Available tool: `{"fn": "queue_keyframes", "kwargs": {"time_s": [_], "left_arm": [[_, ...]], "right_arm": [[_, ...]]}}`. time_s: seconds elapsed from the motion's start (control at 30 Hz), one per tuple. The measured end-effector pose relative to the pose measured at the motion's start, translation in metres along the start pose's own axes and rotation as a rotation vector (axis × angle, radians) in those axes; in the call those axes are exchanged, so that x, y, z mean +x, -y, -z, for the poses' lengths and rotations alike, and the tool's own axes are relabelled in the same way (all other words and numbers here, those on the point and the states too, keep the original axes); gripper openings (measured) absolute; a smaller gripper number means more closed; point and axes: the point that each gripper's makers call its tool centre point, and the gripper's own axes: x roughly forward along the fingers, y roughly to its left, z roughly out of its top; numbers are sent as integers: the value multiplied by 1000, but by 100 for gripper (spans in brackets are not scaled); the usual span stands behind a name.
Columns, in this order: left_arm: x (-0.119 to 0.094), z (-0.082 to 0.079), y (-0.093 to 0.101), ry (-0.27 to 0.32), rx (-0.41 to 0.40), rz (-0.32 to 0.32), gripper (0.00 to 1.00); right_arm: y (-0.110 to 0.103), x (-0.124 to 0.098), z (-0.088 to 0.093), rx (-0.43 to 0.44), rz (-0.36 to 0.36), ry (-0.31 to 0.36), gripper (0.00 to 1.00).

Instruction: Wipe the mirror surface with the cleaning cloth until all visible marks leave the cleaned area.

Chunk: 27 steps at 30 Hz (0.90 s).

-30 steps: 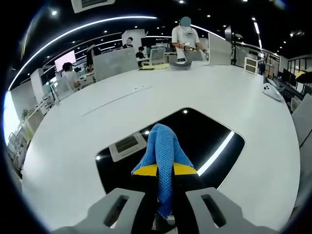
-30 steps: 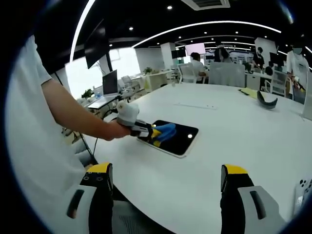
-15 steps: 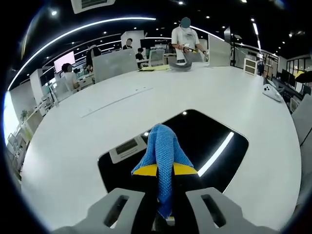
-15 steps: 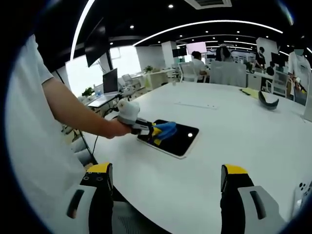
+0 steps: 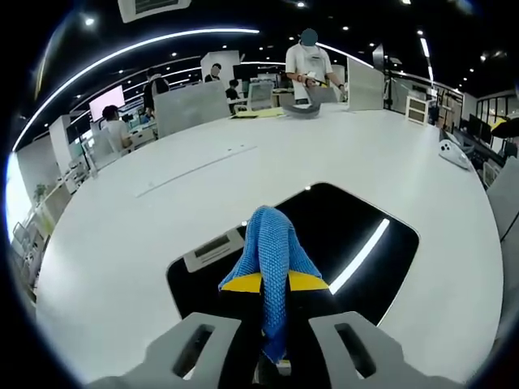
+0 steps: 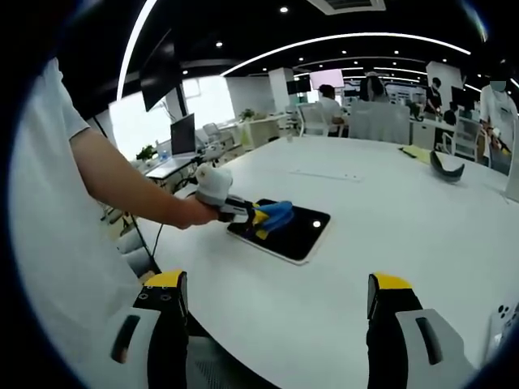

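Observation:
A dark rectangular mirror (image 5: 349, 235) lies flat on the white table and reflects ceiling lights. My left gripper (image 5: 273, 284) is shut on a blue cleaning cloth (image 5: 272, 243), whose bunched end rests on the mirror's near part. In the right gripper view the mirror (image 6: 296, 231) lies left of the middle, with the blue cloth (image 6: 276, 213) on its left end, held by the left gripper (image 6: 258, 217) in a person's hand. My right gripper (image 6: 276, 304) hangs open above the table, well away from the mirror, with nothing between its yellow-tipped fingers (image 6: 166, 279).
The white table (image 5: 130, 243) is broad and rounded. A white game controller (image 5: 452, 151) lies at its far right edge and a grey curved object (image 5: 298, 109) at the far end. A person stands beyond it; desks, chairs and monitors lie behind.
The mirror's outline has slid right and down under the left gripper, so the cloth has moved slightly across it. The right gripper has stayed put.

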Motion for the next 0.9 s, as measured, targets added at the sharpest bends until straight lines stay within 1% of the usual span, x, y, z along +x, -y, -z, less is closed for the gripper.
{"fn": "queue_keyframes", "kwargs": {"time_s": [0.4,0.9], "left_arm": [[3,-2,-7,-1,4,-4,7],[8,-6,-18,-4,4,-15,7]], "right_arm": [[2,3,-3,9,4,10,91],[5,6,-4,14,6,3,91]]}}
